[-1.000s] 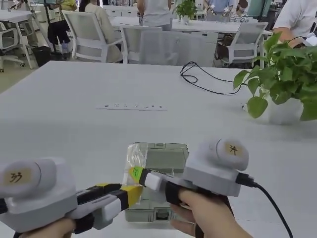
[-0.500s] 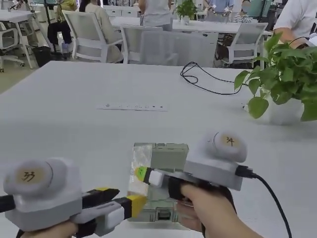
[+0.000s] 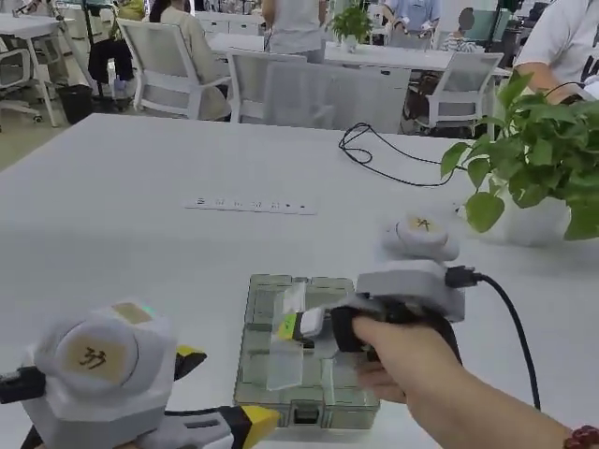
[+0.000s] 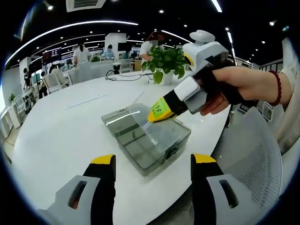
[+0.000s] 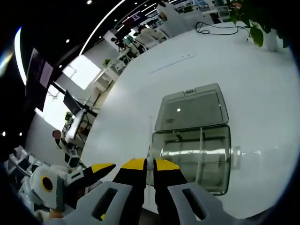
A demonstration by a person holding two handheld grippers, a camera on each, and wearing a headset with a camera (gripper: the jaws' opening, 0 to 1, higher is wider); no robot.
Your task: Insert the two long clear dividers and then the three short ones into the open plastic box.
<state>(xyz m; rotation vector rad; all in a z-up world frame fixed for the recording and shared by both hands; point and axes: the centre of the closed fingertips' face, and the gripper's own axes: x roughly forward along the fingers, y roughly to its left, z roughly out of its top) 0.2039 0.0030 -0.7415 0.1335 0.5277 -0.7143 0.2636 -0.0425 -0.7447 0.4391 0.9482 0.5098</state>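
The head camera looked forward and down from above the near edge of the white table [image 3: 140,234], at moderate range from the plastic box [image 3: 251,327], with the room beyond. The left gripper [image 4: 153,160] camera sat low, just off the table edge. It faced across the box [image 4: 161,154] between its own spread jaws, toward the potted plant [image 4: 164,58]. The right gripper [image 5: 149,165] camera looked steeply down from close above the box [image 5: 225,154], past jaws pressed together on a clear divider [image 5: 150,145]. All three views shared the box, the tabletop and the plant [image 5: 255,33]. The left gripper view also took in the right gripper [image 4: 157,112], and the right gripper view took in the left gripper [image 5: 98,171].
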